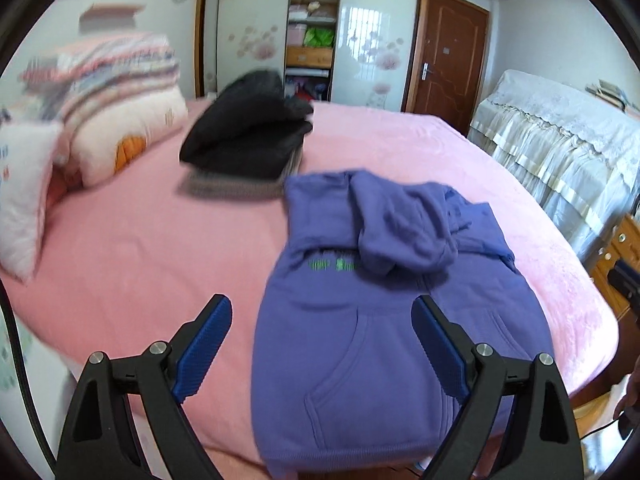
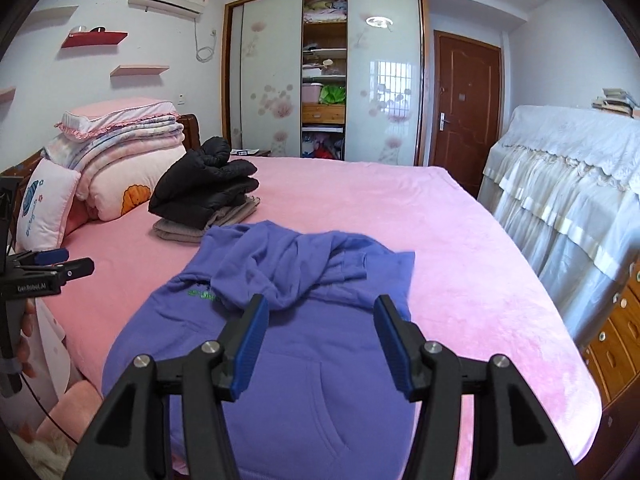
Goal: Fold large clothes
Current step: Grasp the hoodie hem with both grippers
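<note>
A purple hoodie (image 1: 376, 320) (image 2: 280, 340) lies front up on the pink bed (image 1: 140, 240) (image 2: 460, 240). Its sleeves and hood are bunched across the chest, and its hem hangs at the near edge. My left gripper (image 1: 322, 304) hovers above the hoodie's left side, open wide with nothing between its blue pads. My right gripper (image 2: 322, 304) hangs over the hoodie's middle above the front pocket, open and empty. In the right wrist view the left gripper (image 2: 52, 270) shows at the far left, held by a hand.
A folded black jacket (image 1: 248, 136) (image 2: 204, 192) sits on grey folded clothes behind the hoodie. Pillows and folded quilts (image 1: 120, 92) (image 2: 120, 140) pile up at the bed's head on the left. Cloth-covered furniture (image 2: 568, 184) and wooden drawers (image 2: 616, 332) stand along the right.
</note>
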Available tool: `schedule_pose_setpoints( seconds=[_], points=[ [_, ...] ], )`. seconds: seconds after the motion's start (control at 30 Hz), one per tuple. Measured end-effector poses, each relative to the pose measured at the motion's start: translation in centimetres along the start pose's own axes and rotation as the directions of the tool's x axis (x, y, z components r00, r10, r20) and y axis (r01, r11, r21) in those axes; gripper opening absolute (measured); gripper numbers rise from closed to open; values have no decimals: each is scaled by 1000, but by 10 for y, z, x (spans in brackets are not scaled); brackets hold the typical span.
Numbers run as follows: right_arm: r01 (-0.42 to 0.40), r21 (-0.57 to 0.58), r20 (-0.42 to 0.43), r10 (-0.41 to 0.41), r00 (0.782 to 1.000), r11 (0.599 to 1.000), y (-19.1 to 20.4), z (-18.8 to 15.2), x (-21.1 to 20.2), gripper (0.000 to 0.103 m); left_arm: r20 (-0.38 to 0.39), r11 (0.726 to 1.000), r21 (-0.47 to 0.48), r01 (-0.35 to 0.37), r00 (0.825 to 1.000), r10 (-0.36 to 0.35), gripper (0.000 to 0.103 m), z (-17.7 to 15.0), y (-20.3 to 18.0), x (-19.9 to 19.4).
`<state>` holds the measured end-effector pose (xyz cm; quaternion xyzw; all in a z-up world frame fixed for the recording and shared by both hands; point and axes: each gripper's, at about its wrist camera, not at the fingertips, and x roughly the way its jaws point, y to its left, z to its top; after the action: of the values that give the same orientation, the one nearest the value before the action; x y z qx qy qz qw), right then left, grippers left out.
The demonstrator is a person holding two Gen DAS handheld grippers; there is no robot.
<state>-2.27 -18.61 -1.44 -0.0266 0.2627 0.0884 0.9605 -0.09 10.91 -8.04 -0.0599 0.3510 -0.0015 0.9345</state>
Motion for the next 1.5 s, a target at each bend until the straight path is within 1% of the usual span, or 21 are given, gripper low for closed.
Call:
schedule_pose_setpoints(
  seconds=[0.07,0.1,0.13,0.17,0.23,0.33,0.4,0.57,0.67,0.77,1.1,1.27,1.33,1.4,1.43,1.47,1.5],
  points=[
    [-13,-29,-43,12,999,999,-3,-11,-2,55,-35,1000,-20,5,999,-6,91,-11,12,8],
    [-5,-38,-52,3,999,999,-3,-15,-3,55,-55,1000,-28,2,998,-4,91,-18,19,12],
    [7,-41,-55,-10,998,999,-4,-18,-3,59,-67,1000,-29,-9,998,7,91,-24,25,17],
    [9,-39,-51,-11,999,999,-6,-24,-6,67,-75,999,-26,-22,997,20,91,-30,30,21],
    [11,-36,-46,-13,999,999,-9,-33,-9,74,-109,999,-20,-43,993,41,91,-44,39,32],
    [8,-63,-85,-13,996,998,-10,-47,-7,74,-191,999,-41,-35,981,27,91,-65,53,48],
    [17,-76,-125,-26,992,997,-12,-58,-2,74,-257,996,-93,-17,966,-7,91,-82,66,62],
    [-10,-59,-222,-3,975,998,-18,-84,14,74,-333,986,-165,0,941,-56,91,-109,84,85],
    [3,-56,-273,-19,962,998,-22,-99,24,74,-345,982,-189,14,935,-79,91,-120,88,90],
    [12,-42,-303,-24,953,999,-28,-109,30,74,-353,982,-190,10,933,-78,91,-128,91,94],
    [31,-33,-357,-41,933,999,-43,-128,43,74,-382,984,-179,-1,922,-69,91,-133,88,105],
    [30,-9,-388,-31,921,1000,-51,-136,51,74,-400,982,-188,20,912,-95,91,-137,87,111],
    [27,-1,-396,-25,918,1000,-54,-138,53,74,-413,978,-201,48,901,-129,91,-140,88,114],
    [22,12,-408,-15,913,1000,-58,-142,54,74,-430,972,-219,85,886,-174,90,-144,88,117],
    [17,21,-413,-7,911,1000,-60,-144,55,74,-435,969,-224,101,879,-193,88,-145,87,118],
    [13,34,-422,3,907,999,-63,-146,57,74,-443,965,-230,129,869,-222,86,-148,87,119],
    [9,45,-428,11,904,999,-65,-148,57,74,-446,962,-232,141,864,-234,86,-149,86,120]
  ],
)
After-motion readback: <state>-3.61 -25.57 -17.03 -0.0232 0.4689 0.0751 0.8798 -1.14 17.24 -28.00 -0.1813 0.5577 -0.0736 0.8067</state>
